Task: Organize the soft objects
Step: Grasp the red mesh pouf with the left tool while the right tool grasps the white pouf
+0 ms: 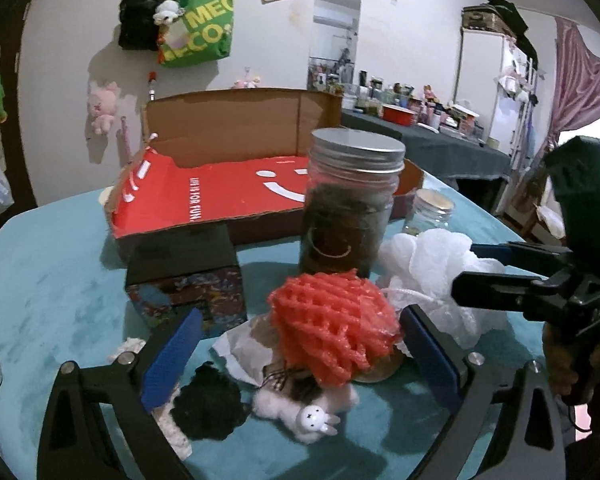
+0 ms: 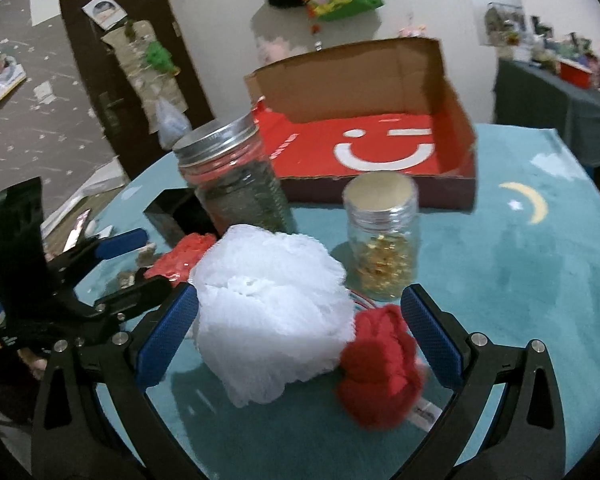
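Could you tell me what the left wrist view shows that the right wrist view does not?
Only the left wrist view shows the small white plush animal, the black fluffy piece and the patterned box. Only the right wrist view shows the red knitted item and the moon print. Both show the white mesh pouf, the tall jar and the open cardboard box.

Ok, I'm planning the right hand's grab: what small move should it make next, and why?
Probably ease the right gripper forward and close on the white mesh pouf. Its jaws stand open around the pouf without pressing it, and the open red box behind stands empty.
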`<state>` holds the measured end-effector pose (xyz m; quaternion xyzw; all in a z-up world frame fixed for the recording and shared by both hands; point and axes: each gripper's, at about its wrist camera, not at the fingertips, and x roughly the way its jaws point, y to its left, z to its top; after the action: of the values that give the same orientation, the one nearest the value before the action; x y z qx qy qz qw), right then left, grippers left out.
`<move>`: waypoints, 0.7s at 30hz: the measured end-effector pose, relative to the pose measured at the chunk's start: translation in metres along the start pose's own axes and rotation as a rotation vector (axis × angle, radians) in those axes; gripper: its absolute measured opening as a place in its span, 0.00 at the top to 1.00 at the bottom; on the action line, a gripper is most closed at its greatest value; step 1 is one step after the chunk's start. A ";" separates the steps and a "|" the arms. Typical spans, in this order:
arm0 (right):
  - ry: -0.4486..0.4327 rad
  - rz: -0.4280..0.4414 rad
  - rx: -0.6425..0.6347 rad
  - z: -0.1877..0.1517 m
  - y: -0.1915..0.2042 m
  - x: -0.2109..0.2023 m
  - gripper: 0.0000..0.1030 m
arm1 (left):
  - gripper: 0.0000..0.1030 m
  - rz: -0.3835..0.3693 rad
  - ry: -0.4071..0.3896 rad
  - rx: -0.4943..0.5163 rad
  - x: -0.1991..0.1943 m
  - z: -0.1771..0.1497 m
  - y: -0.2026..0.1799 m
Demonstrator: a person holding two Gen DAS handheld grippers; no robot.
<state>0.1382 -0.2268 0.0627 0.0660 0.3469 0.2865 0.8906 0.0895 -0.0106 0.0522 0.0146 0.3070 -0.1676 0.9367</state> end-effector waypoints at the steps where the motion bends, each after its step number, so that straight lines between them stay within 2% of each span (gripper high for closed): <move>1: 0.012 0.021 0.002 0.001 -0.001 0.003 0.00 | 0.06 -0.011 0.005 0.001 0.001 0.000 0.000; 4: 0.035 0.074 0.005 0.002 0.000 0.008 0.04 | 0.07 -0.025 0.016 0.005 0.002 0.000 0.000; 15: 0.060 0.121 0.063 0.003 -0.014 0.012 0.05 | 0.07 -0.026 0.036 0.033 0.005 0.001 -0.003; 17: 0.063 0.127 0.067 0.003 -0.015 0.013 0.05 | 0.18 -0.031 0.044 0.027 0.009 0.002 -0.001; 19: 0.066 0.131 0.062 0.003 -0.015 0.013 0.15 | 0.46 -0.063 0.077 0.014 0.016 0.003 0.002; 20: 0.073 0.141 0.060 0.002 -0.015 0.015 0.29 | 0.52 -0.113 0.101 -0.007 0.020 0.002 0.005; 21: 0.083 0.164 0.065 0.001 -0.014 0.017 0.39 | 0.53 -0.129 0.103 -0.029 0.020 0.002 0.007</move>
<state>0.1558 -0.2294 0.0496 0.1111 0.3860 0.3498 0.8463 0.1081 -0.0101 0.0415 -0.0099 0.3574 -0.2220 0.9071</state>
